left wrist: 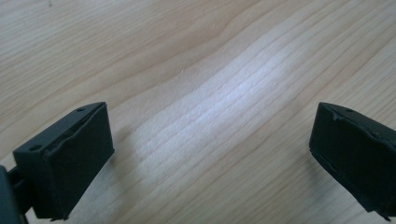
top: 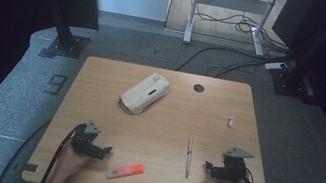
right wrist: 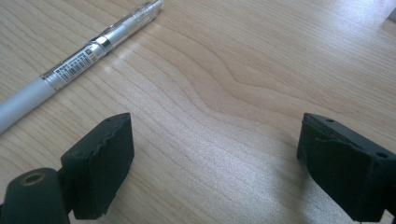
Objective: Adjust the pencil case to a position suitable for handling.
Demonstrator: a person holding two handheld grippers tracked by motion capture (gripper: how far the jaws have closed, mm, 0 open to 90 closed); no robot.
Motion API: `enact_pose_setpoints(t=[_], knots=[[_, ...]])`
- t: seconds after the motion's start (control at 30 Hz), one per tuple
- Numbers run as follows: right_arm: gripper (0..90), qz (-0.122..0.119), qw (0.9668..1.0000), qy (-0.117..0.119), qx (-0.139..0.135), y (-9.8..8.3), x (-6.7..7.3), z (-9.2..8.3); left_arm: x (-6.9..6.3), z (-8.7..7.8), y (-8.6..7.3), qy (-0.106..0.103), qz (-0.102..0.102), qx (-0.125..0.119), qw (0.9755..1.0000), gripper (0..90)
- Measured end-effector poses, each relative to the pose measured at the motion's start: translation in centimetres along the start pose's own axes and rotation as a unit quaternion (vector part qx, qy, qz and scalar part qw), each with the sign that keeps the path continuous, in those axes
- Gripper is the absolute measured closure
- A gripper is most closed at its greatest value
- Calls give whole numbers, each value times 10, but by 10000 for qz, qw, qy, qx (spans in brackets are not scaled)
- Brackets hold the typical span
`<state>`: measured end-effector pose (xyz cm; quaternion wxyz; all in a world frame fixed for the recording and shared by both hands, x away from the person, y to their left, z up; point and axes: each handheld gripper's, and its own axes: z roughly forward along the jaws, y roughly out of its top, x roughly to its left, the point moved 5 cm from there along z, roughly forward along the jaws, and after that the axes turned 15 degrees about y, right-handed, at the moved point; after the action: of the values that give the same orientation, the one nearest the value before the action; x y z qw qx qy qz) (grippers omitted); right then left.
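On the wooden table (top: 160,126) a beige pencil case (top: 144,93) lies slantwise at the back middle. A white pen (top: 188,157) lies lengthwise at the front right, and an orange highlighter (top: 125,171) lies near the front edge. My left gripper (top: 107,150) rests at the front left, open, with bare wood between its jaws (left wrist: 210,140). At the front right, just right of the pen, my right gripper (top: 208,165) is open too. In the right gripper view the pen (right wrist: 79,58) lies beyond the left jaw, apart from it.
A small white cap or eraser (top: 230,121) lies near the right edge. A dark round cable hole (top: 198,88) sits at the table's back edge. Behind the table are stand bases (top: 65,46), floor cables (top: 237,59) and a desk frame (top: 228,11).
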<state>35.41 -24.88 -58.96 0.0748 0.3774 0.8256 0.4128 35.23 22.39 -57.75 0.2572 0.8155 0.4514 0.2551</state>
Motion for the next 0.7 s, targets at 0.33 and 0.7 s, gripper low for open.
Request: enact_pose_setpoints(t=[0.33, 0.7], knots=[[104, 0, 10000, 0, 0, 0, 0, 0, -1, 0, 17, -256, -165, -79, 9995, 0], [104, 0, 10000, 0, 1, 0, 0, 0, -2, 5, 37, -453, -225, -74, 9987, 0]])
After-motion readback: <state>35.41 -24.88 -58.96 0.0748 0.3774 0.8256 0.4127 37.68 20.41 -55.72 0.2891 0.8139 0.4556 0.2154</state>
